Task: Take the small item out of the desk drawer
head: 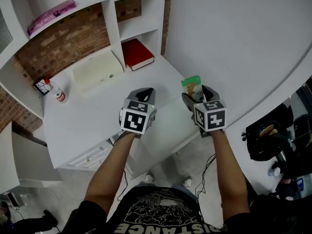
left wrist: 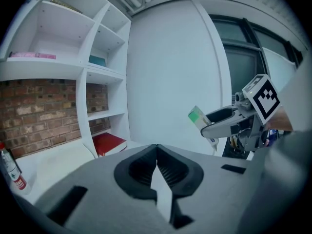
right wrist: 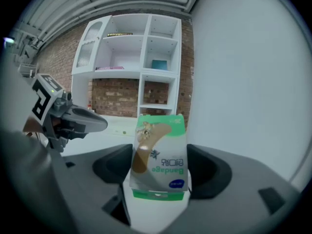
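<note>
- White desk set in a corner; brick wall at far left; plain white wall at right; white shelf unit along the far edge.
- Red book in the low cubby; cream box and 1 small bottle on the desk, far left.
- Left gripper: jaws closed together, empty.
- Right gripper: jaws wide, clamped on the bandage box, held over the desk's right side.

The small green-and-white box bears the word "Bandage", seen upside down, beside a short line of Korean letters. The person's black shirt shows "DISTANCE" in large pale letters, partly cut off. Print on the pink book is too small to read.
</note>
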